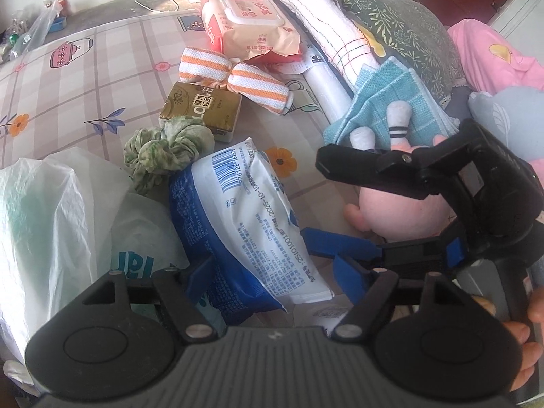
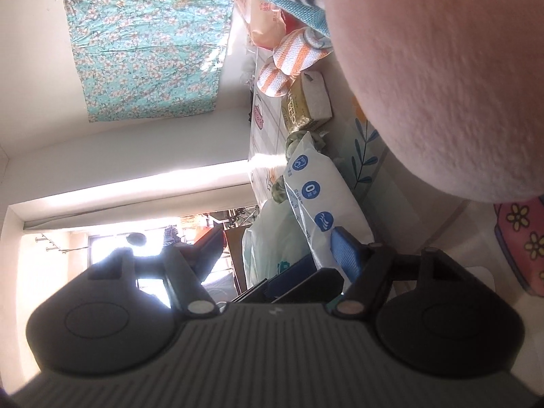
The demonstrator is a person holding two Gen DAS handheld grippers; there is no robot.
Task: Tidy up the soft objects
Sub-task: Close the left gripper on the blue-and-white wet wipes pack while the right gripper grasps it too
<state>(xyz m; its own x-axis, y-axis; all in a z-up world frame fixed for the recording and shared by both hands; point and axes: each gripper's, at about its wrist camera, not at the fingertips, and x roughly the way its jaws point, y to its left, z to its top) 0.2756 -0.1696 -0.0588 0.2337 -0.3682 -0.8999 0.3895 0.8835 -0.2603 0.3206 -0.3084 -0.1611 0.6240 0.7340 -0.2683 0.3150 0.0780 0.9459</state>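
Note:
My left gripper (image 1: 272, 272) is shut on a blue and white wipes pack (image 1: 244, 210), held tilted just above the table. My right gripper (image 1: 318, 204) enters from the right, turned on its side and open; one blue finger (image 1: 340, 243) lies by the pack's edge, the other black finger (image 1: 357, 166) is above a pink plush toy (image 1: 401, 210). In the right wrist view the pack (image 2: 319, 200) is just ahead of my blue fingertip (image 2: 343, 251) and the pink plush (image 2: 442, 85) fills the upper right.
A green scrunchie (image 1: 163, 153), gold tissue pack (image 1: 200, 108), orange striped towel roll (image 1: 234, 78), pink wipes pack (image 1: 251, 23), blue cloth (image 1: 387, 102) and white rolled towel (image 1: 323, 27) lie on the patterned tablecloth (image 1: 85, 85). White plastic bags (image 1: 68, 221) sit at the left.

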